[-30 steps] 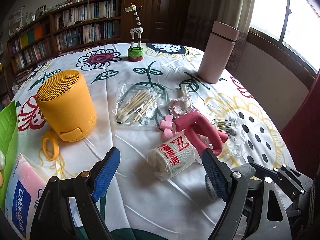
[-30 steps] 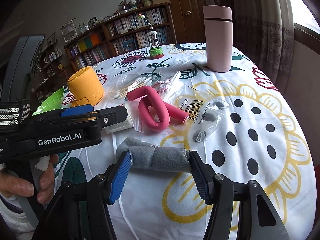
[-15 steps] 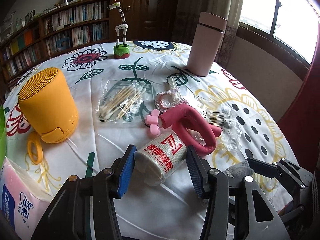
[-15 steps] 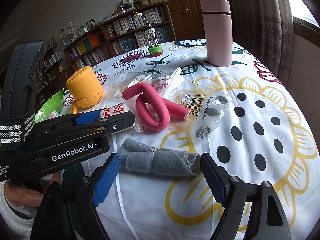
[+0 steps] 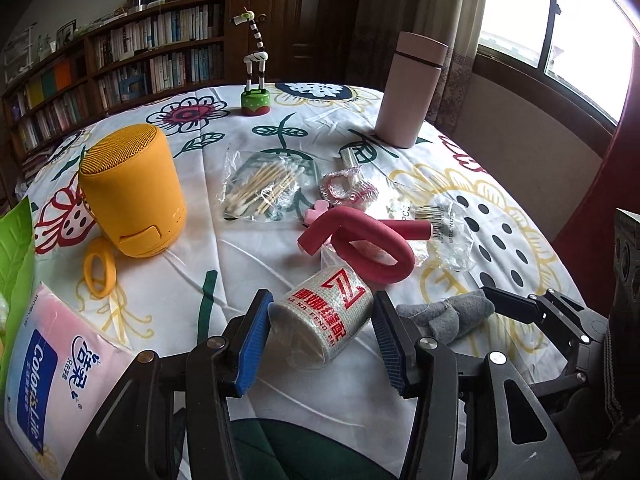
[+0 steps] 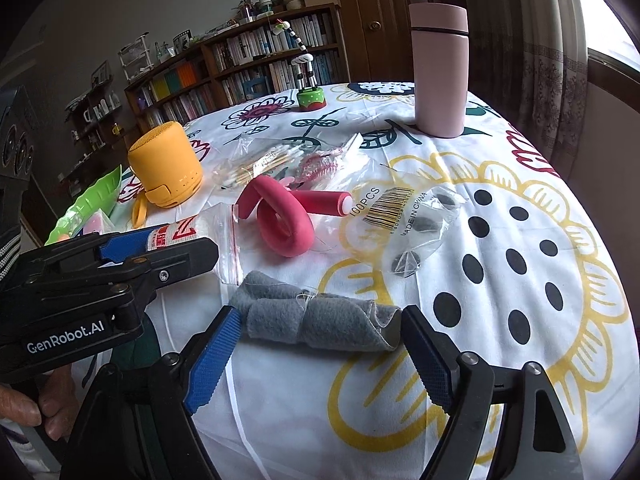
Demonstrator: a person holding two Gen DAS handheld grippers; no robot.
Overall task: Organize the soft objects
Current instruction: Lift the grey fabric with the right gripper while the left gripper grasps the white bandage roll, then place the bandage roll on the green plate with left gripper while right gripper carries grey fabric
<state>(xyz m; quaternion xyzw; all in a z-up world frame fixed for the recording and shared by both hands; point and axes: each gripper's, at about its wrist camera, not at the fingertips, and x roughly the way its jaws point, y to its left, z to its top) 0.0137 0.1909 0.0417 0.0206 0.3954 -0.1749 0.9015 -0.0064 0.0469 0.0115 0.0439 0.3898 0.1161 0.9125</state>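
Left gripper (image 5: 320, 338) part-open, straddling white bagged bandage roll (image 5: 326, 322), axis toward 1 o'clock; right gripper (image 6: 320, 350) wide, empty, flanking grey rolled felt cloth (image 6: 316, 318), axis 9-to-3.

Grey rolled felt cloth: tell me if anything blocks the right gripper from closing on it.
Nothing visible does. The grey rolled felt cloth lies lengthwise between the open fingers of the right gripper, with only bare flowered tablecloth around it.

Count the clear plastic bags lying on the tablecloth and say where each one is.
4: the cotton swab bag beside the yellow speaker; the pink-trinket bag behind the pink foam roller; the barcode bag right of it; the bandage-roll bag. Others may be hidden.
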